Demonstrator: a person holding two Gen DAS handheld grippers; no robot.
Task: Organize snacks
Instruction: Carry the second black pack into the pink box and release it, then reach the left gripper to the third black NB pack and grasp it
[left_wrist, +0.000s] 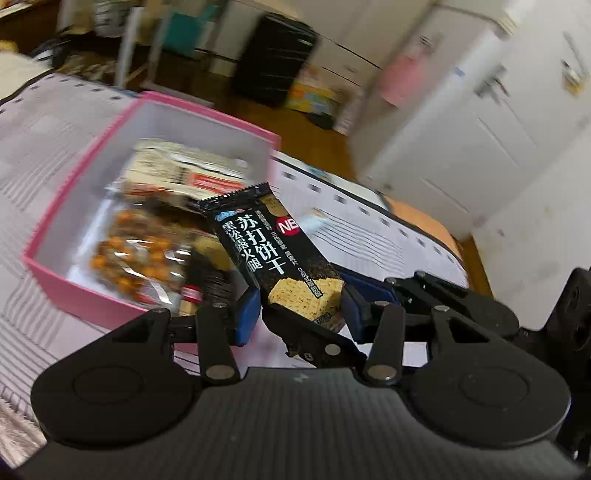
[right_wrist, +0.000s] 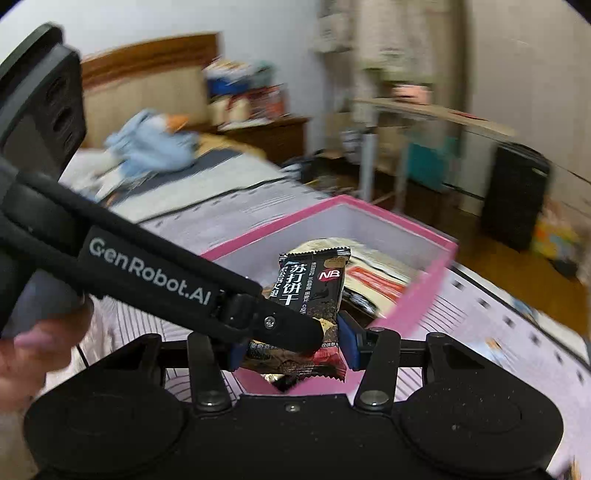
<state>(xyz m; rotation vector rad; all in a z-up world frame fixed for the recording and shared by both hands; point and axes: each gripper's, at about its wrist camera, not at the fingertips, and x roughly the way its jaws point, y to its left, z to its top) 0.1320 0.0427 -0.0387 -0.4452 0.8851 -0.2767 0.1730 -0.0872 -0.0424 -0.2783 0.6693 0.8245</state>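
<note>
A black soda-cracker packet (left_wrist: 269, 251) with white Chinese lettering sits upright between the blue pads of my left gripper (left_wrist: 299, 310), held above the near corner of a pink box (left_wrist: 74, 291). In the right wrist view the same packet (right_wrist: 314, 284) also stands between the blue pads of my right gripper (right_wrist: 290, 350), with the left gripper's black finger (right_wrist: 280, 325) crossing in front of it. The pink box (right_wrist: 417, 306) holds several snack bags, among them a clear bag of orange-brown snacks (left_wrist: 136, 254) and a pale packet (left_wrist: 184, 166).
The box rests on a bed with a striped pink-and-white cover (left_wrist: 48, 122). A blue plush toy (right_wrist: 151, 144) lies near the headboard. A black bin (left_wrist: 273, 59) and a white door (left_wrist: 480, 122) stand beyond the bed on the wooden floor.
</note>
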